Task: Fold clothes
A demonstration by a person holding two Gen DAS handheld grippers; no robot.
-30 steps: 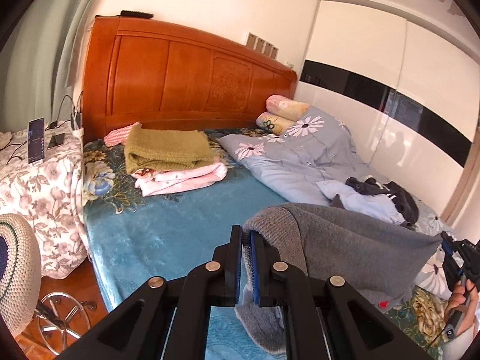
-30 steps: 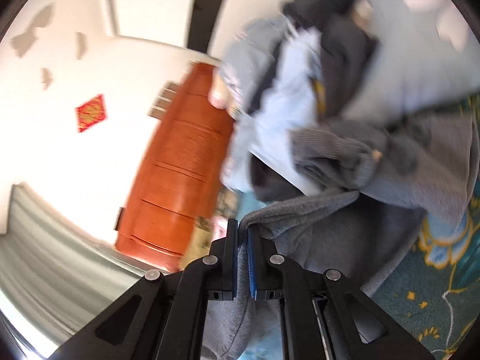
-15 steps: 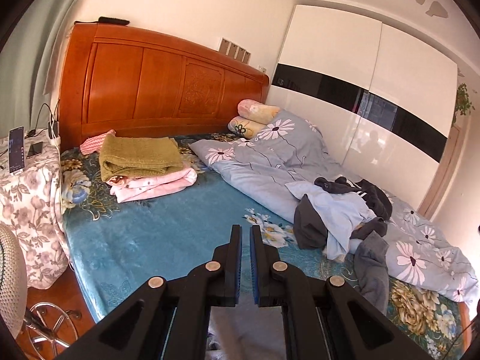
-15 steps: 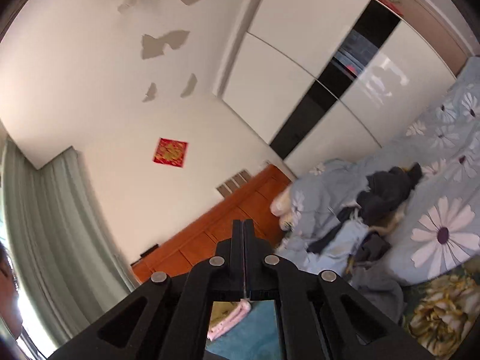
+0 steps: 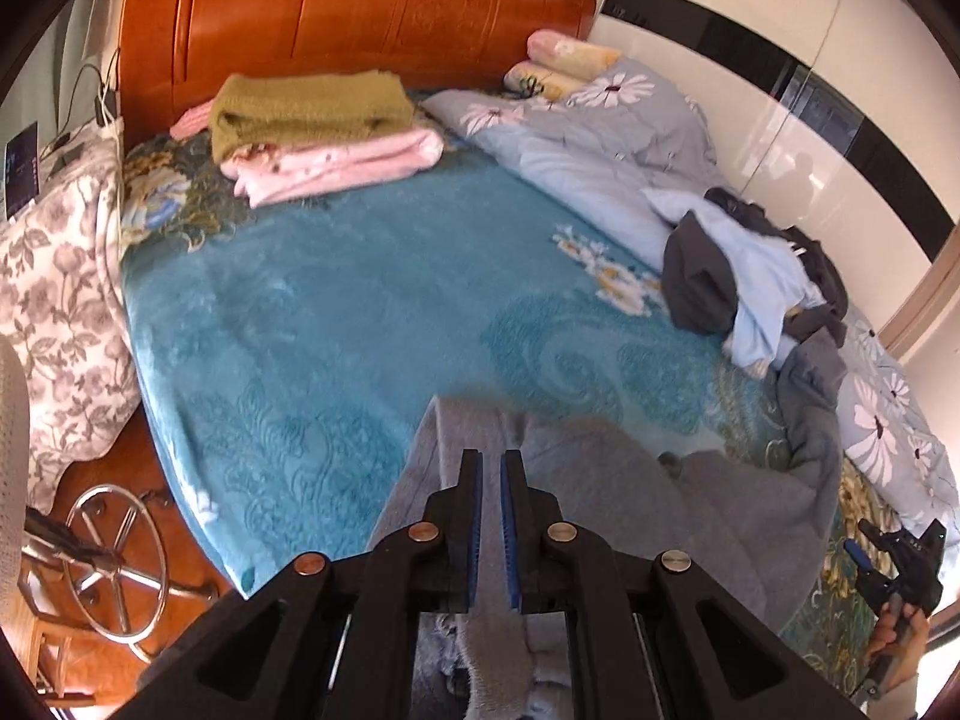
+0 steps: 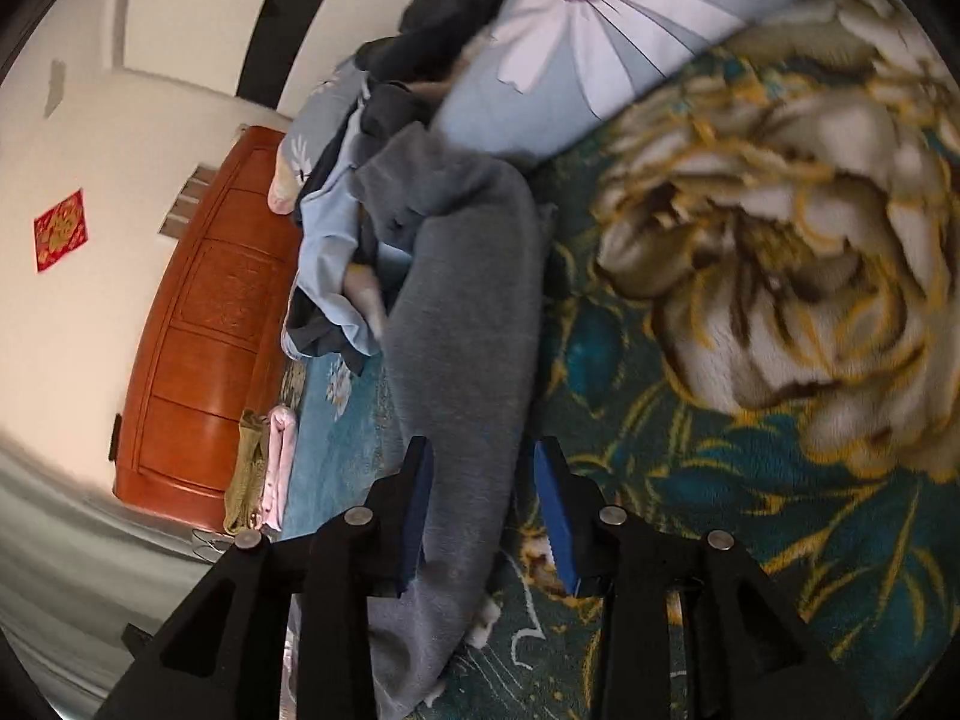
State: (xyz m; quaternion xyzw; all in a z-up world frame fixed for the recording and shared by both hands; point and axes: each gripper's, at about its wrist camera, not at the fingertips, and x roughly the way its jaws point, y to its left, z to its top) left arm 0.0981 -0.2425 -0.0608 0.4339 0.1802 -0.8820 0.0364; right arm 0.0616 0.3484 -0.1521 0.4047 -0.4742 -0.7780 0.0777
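Observation:
A grey knitted garment (image 5: 606, 498) lies spread on the teal floral blanket (image 5: 336, 324) at the bed's near edge. My left gripper (image 5: 491, 468) is shut on a fold of it, which runs between the blue pads. My right gripper (image 6: 483, 456) is open, its fingers astride the garment's grey edge (image 6: 462, 324) without pinching it. The right gripper also shows at the far right of the left wrist view (image 5: 894, 552). A heap of unfolded dark and light blue clothes (image 5: 750, 264) lies on the right side of the bed.
Folded olive and pink items (image 5: 318, 126) are stacked near the wooden headboard (image 5: 360, 6). A grey flowered duvet (image 5: 600, 126) runs along the white wardrobe (image 5: 840, 90). A floral-covered nightstand (image 5: 54, 276) and a stool's chrome base (image 5: 114, 558) stand left of the bed.
Both grippers came down from a raised position, laying the grey garment on the blanket. The right gripper has opened and released the cloth; the left stays shut on it.

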